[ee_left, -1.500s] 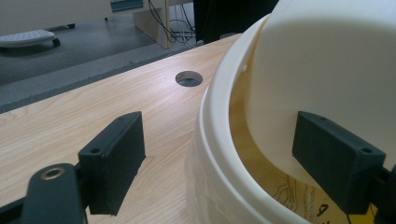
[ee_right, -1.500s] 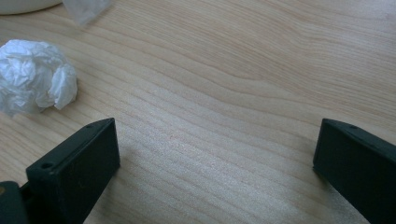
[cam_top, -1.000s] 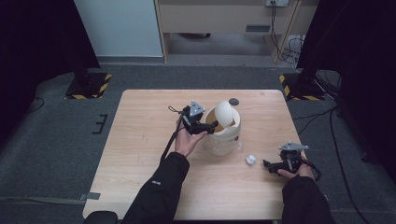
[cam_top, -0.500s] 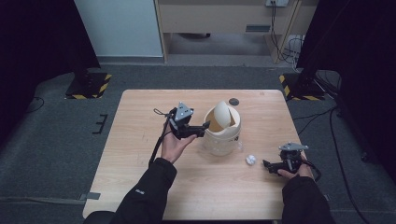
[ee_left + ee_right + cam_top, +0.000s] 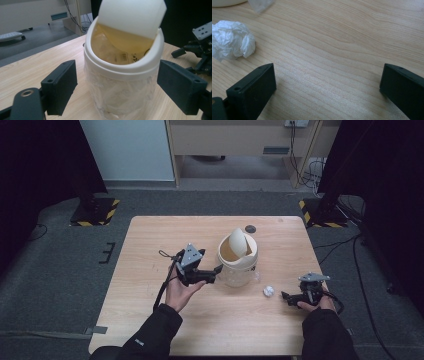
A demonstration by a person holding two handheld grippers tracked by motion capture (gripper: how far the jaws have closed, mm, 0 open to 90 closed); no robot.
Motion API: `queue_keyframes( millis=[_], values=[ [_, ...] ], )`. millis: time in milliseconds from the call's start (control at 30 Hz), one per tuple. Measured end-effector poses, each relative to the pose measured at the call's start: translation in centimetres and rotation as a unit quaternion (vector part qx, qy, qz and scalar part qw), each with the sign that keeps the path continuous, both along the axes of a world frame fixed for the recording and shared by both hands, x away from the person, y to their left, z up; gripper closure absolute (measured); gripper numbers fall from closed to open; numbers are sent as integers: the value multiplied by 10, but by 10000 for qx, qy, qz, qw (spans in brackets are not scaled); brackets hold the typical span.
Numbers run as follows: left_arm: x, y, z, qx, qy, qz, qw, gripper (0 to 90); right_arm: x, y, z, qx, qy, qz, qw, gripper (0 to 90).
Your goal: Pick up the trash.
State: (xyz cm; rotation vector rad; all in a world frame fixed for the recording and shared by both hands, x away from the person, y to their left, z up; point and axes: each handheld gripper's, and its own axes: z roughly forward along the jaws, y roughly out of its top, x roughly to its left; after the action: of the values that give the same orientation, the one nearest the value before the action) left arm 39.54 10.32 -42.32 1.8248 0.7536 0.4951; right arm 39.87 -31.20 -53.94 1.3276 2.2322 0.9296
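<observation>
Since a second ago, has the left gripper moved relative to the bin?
Yes. The left gripper has drawn back leftward from the bin: earlier it reached over the swing lid, now its open jaws sit beside the bin's left wall.

so the bin [image 5: 238,259] sits on the table [image 5: 150,245] a bit right of the middle, with its swing lid [image 5: 237,241] tipped up on top and a plastic liner [image 5: 120,100] inside it. left gripper [image 5: 216,269] is just left of the bin, jaws pointing at it and standing either side of it in the left gripper view, not touching. the crumpled paper ball [image 5: 268,291] lies on the table to the front right of the bin, and the right gripper [image 5: 285,296] is just right of the ball, near the table's front right corner. behind the bin, close to the far edge, there's a small round thing [image 5: 250,228]
</observation>
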Motion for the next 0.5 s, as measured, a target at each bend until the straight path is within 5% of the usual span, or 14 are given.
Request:
queue_keyframes(
  millis=[500],
  values=[
    [-28, -17, -20, 30, 254, -355, 9990, 223, 0, 0, 0, -1, -9, 16, 10000, 7]
  ],
)
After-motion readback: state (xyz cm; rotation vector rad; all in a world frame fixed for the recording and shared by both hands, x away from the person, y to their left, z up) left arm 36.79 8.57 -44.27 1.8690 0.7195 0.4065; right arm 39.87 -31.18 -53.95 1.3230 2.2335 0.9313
